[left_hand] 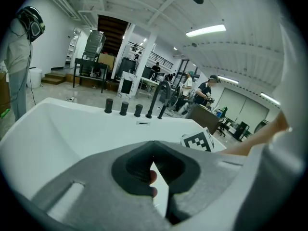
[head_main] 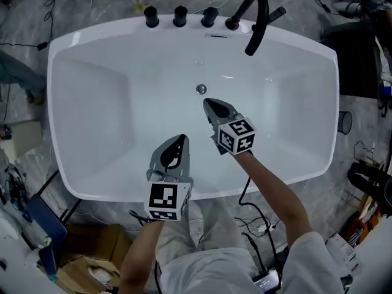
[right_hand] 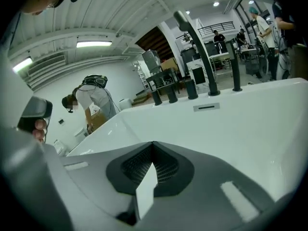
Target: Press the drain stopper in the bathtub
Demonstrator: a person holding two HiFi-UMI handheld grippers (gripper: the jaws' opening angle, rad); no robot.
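Observation:
The round metal drain stopper (head_main: 201, 89) sits in the floor of the white bathtub (head_main: 92, 37), just below the overflow slot (head_main: 217, 36). My right gripper (head_main: 207, 103) is shut and empty, its tip a short way in front of and just right of the stopper, not touching it. My left gripper (head_main: 182, 138) is shut too, held over the tub's near side. The left gripper view shows the left gripper (left_hand: 153, 142) closed, with the right gripper's marker cube (left_hand: 198, 141) beyond. In the right gripper view the right gripper (right_hand: 153, 143) points at the far wall; the stopper is hidden.
A black arched faucet (head_main: 254, 23) and three black knobs (head_main: 179, 16) stand on the far rim. A small bottle (head_main: 138, 0) sits behind them. Cardboard boxes (head_main: 92, 250) and cables lie on the floor near my legs. A person (right_hand: 94, 100) bends over beyond the tub.

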